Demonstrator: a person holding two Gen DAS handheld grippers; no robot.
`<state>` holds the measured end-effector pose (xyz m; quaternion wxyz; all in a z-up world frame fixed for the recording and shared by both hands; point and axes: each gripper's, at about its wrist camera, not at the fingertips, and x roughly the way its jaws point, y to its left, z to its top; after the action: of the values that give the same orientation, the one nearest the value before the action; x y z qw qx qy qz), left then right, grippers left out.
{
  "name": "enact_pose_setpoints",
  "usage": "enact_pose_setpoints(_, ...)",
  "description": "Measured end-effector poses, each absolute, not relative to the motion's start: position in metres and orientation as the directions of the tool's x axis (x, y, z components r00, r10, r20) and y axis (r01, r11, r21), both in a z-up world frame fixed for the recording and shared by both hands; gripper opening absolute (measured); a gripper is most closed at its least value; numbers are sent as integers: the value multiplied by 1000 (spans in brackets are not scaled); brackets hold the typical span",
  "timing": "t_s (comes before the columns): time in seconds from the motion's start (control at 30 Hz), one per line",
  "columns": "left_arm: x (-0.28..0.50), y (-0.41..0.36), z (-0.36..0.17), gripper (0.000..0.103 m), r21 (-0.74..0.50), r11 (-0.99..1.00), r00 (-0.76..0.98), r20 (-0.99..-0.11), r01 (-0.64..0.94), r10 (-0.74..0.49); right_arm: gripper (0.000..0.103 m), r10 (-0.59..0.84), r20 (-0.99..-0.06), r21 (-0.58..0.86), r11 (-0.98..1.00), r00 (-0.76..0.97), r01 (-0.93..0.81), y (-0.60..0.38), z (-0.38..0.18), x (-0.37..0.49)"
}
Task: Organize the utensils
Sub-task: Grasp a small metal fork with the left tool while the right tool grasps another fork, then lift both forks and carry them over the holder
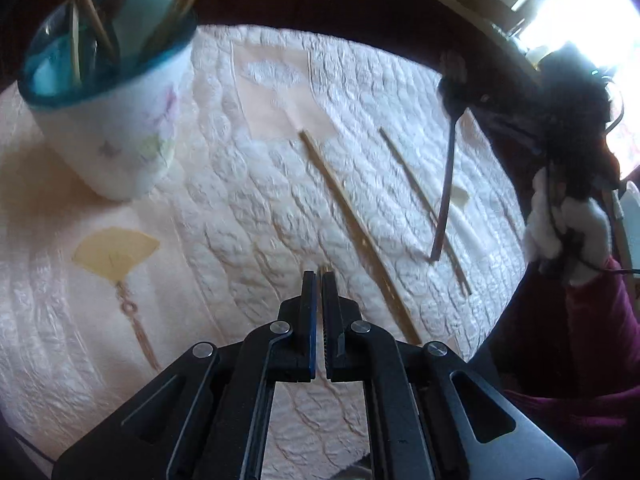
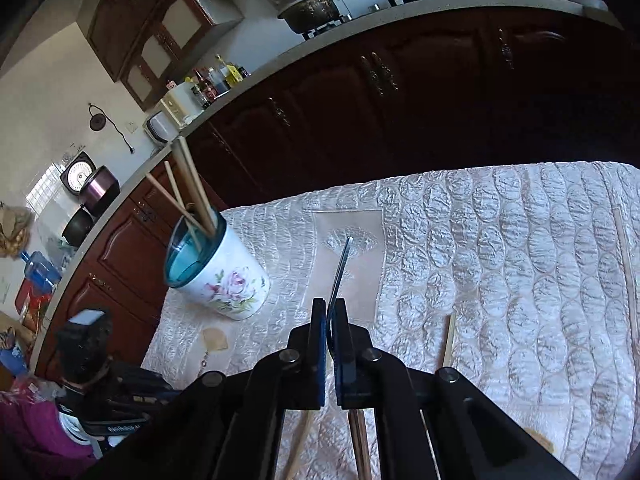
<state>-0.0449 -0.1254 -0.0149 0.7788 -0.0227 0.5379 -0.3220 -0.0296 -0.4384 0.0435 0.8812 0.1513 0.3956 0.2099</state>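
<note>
A white flowered cup (image 1: 120,132) (image 2: 228,280) with a blue rim stands on the quilted tablecloth (image 1: 240,200) and holds several chopsticks. My left gripper (image 1: 319,274) is shut low over the cloth; the tan tip of a chopstick (image 1: 324,269) peeks out between its fingertips. Two more chopsticks (image 1: 352,232) (image 1: 424,208) lie loose to its right. My right gripper (image 2: 329,302), blurred in the left wrist view (image 1: 454,92), is shut on a thin dark metal utensil (image 2: 340,272) (image 1: 444,200) lifted off the table. Its head is hidden.
Loose chopsticks (image 2: 450,340) (image 2: 628,272) lie right of the right gripper, and others pass under it (image 2: 356,440). Dark wooden cabinets (image 2: 360,120) and a counter run behind the table. A person's magenta sleeve (image 1: 580,340) with a white fluffy cuff (image 1: 560,220) is at the right edge.
</note>
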Motion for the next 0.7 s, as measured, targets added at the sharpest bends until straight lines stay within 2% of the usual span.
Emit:
enact_pose_setpoints(0.03, -46, -128, -19, 6, -390, 794, 204, -826, 465, -525, 2, 488, -632, 431, 867, 602, -250, -439, 45, -33)
enact_pose_setpoints(0.13, -48, -143, -34, 37, -408, 799, 164, -839, 441, -519, 2, 485, -626, 433, 867, 611, -245, -445, 49, -43)
enact_pose_setpoints(0.2, -47, -156, -44, 37, -388, 806, 149, -856, 447, -495, 3, 482, -623, 432, 869, 616, -242, -446, 53, -48)
enact_pose_setpoints(0.27, -45, -167, -52, 34, -348, 821, 157, -875, 453, -457, 3, 480, -623, 425, 871, 617, -247, -444, 56, -51)
enact_pose_setpoints(0.3, -45, -171, -54, 25, -331, 826, 163, -881, 456, -443, 2, 477, -625, 418, 873, 618, -251, -443, 58, -54)
enact_pose_setpoints(0.33, -44, -175, -57, 3, -304, 832, 172, -890, 465, -422, 2, 476, -626, 413, 874, 618, -255, -442, 60, -56)
enact_pose_setpoints(0.5, -47, -169, -55, 1, -313, 818, 170, -883, 482, -438, 2, 471, -622, 387, 879, 626, -278, -436, 68, -67)
enact_pose_setpoints(0.7, -47, -125, 3, 1, -326, 826, 307, -814, 459, -492, 2, 504, -575, 390, 861, 644, -326, -425, 94, -71)
